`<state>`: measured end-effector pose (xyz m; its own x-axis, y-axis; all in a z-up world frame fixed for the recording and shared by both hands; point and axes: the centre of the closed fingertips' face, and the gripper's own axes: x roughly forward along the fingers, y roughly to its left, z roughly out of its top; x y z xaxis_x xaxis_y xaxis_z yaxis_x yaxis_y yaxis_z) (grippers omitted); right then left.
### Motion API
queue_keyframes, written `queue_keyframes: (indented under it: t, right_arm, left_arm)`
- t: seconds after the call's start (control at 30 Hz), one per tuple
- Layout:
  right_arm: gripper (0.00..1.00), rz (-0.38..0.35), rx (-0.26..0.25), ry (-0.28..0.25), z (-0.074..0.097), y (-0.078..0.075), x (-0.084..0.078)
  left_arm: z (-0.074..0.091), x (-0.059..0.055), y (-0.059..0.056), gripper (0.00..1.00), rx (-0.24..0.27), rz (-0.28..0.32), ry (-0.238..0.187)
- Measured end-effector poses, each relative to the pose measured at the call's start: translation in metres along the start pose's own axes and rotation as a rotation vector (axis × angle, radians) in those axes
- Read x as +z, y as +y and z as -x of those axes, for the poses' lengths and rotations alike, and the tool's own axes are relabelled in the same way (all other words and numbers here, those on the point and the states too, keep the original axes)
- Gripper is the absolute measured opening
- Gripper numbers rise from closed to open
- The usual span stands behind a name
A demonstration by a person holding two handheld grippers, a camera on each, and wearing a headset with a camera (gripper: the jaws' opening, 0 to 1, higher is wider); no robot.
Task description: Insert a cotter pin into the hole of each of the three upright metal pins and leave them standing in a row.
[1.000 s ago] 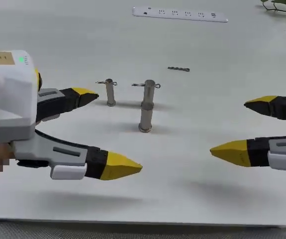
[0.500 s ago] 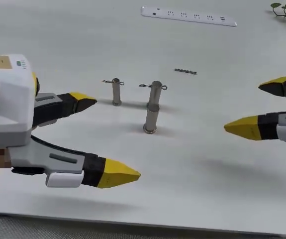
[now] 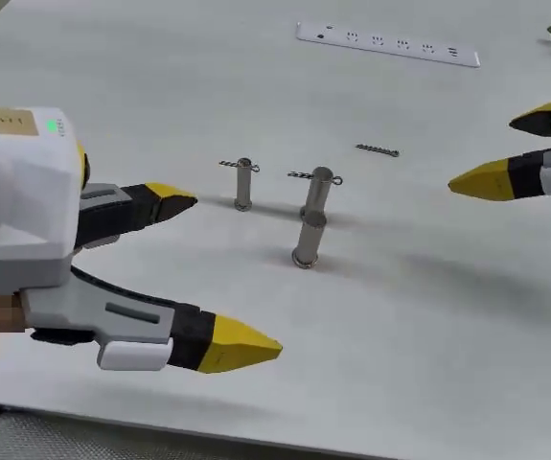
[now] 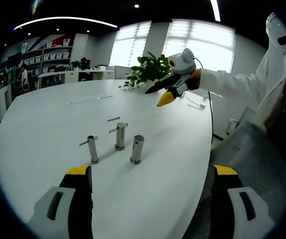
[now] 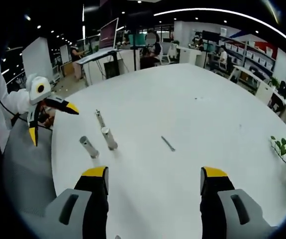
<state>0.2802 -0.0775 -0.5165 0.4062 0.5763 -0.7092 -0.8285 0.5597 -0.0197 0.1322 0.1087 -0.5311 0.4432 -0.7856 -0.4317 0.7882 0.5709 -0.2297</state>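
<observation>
White bench (image 3: 428,316), power strip (image 3: 387,44) at far edge. Left gripper view adds windows (image 4: 197,45), shelves (image 4: 46,52). Two rear metal pins (image 3: 244,184) carry cotter pins (image 3: 301,175); front metal pin (image 3: 306,240) seemingly bare; loose cotter pin (image 3: 378,150) lies beyond. My left gripper (image 3: 213,270), right gripper (image 3: 491,151) both released; right now farther back than before.

Head view downward, all sharing pins (image 3: 309,238)

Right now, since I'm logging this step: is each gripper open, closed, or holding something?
Left gripper: jaws open, holding nothing.
Right gripper: jaws open, holding nothing.
</observation>
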Motion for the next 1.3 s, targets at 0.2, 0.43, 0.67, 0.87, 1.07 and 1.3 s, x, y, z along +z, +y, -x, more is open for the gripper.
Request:
queue_keyframes:
  t: [0.2, 0.43, 0.67, 0.87, 1.07, 1.3]
  right_arm:
    - [0.76, 0.098, 0.013, 0.081, -0.023, -0.013, -0.005]
    - [0.86, 0.125, 0.046, 0.123, -0.046, -0.013, -0.002]
    - [0.84, 0.191, 0.068, 0.182, -0.062, -0.016, 0.003]
    - [0.81, 0.224, 0.087, 0.208, -0.071, -0.016, 0.011]
    - [0.63, 0.255, 0.148, 0.237, -0.076, -0.005, 0.013]
    - [0.53, 0.345, 0.178, 0.29, -0.084, 0.004, 0.006]
  left_arm:
    - [0.0, 0.002, -0.001, 0.99, 0.021, 0.022, -0.004]
    - [-0.003, 0.0, -0.005, 0.99, 0.018, 0.022, 0.01]
    - [-0.003, 0.0, -0.007, 0.98, 0.018, 0.023, 0.009]
    - [-0.004, -0.003, -0.006, 0.97, 0.031, 0.028, 0.016]
    - [0.001, 0.003, 0.003, 0.94, 0.078, 0.026, -0.012]
    - [0.004, 0.005, 0.004, 0.94, 0.091, 0.03, -0.021]
